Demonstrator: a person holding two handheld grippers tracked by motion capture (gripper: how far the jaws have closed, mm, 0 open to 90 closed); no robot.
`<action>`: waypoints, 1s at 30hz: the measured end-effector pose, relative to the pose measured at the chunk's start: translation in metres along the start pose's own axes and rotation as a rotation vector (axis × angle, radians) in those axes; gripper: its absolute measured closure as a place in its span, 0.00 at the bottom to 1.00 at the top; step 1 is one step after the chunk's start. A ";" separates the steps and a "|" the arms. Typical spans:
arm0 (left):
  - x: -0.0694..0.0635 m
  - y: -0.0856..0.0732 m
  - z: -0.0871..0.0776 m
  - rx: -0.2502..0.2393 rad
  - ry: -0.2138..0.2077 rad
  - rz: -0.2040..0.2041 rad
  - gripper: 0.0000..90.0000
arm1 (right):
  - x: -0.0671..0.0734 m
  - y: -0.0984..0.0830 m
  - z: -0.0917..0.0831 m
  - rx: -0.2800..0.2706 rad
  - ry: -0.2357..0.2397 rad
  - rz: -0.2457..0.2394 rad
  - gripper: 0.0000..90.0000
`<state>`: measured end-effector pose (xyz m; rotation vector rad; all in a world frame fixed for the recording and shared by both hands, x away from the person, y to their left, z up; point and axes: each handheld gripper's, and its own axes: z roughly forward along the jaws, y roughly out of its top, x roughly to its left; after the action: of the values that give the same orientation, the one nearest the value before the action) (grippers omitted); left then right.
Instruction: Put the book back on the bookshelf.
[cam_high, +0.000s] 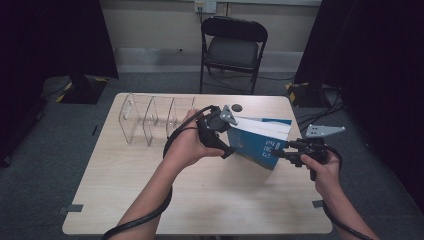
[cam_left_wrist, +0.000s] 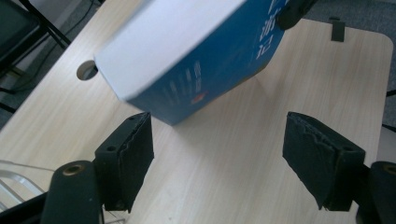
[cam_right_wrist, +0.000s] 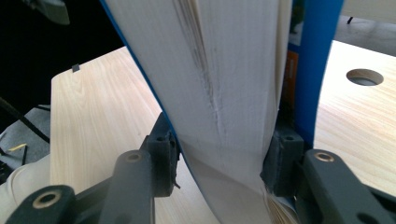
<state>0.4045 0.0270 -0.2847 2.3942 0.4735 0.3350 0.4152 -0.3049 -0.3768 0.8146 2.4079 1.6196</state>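
Now the wooden table (cam_high: 210, 200) bears a clear divider rack (cam_high: 150, 120) beyond the left gripper (cam_left_wrist: 217, 154), whose jaws gape empty just under the blue book (cam_high: 260, 142), clamped tilted by the right gripper (cam_right_wrist: 219, 161); next, seemingly, racking it upright.

rack: clear divider rack (cam_high: 150, 120) on table (cam_high: 125, 200) | chair: black folding chair (cam_high: 232, 47) behind table

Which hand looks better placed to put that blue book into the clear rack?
Right, probably: the right gripper is already clamped on the blue book. The left gripper is open, holding nothing, though nearer the clear rack.
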 end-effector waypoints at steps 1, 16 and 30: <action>0.001 -0.003 0.001 -0.003 -0.010 -0.012 0.27 | -0.001 0.000 0.000 -0.001 -0.003 0.004 0.61; 0.001 -0.040 0.022 0.010 -0.053 -0.098 0.26 | -0.008 0.002 -0.002 0.005 -0.059 -0.014 0.63; -0.005 -0.072 0.052 0.035 -0.106 -0.147 0.26 | -0.010 0.002 -0.005 0.009 -0.122 -0.035 0.65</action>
<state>0.4012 0.0470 -0.3710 2.3803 0.6061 0.1354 0.4230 -0.3135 -0.3746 0.8426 2.3345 1.5016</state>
